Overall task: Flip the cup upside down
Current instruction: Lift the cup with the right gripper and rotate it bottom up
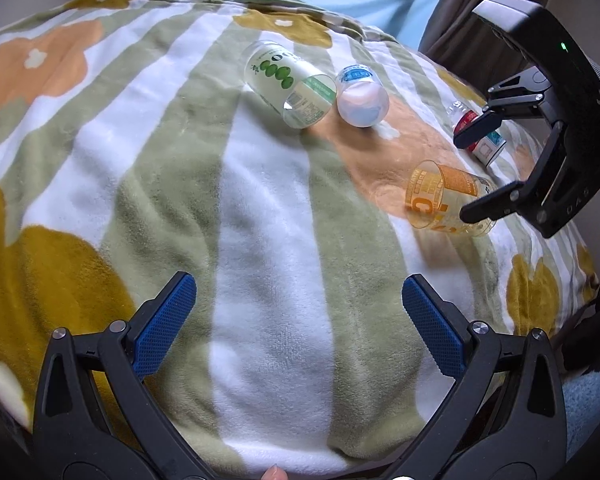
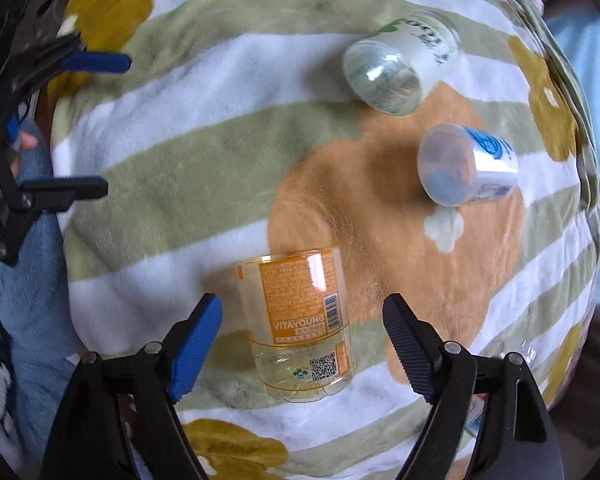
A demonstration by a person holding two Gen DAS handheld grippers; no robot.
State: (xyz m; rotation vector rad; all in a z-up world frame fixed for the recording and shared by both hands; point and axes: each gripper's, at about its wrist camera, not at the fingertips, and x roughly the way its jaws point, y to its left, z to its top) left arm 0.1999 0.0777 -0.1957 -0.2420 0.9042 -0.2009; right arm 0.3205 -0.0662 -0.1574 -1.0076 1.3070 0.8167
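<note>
Right gripper, jaws gaping, is straddling the orange-labelled clear cup, lying sideways on the striped floral blanket, mouth aiming away from the tool.

The right gripper stands wide open astride the orange cup, which lies on its side on the blanket, a gap at each finger. Ahead at 1 o'clock lie the green cup and the blue cup, apart from each other and from the orange one. From 9 to 11 o'clock the blanket is bare up to the left gripper. A red-labelled bottle lies just beside the orange cup in the left wrist view.
</note>
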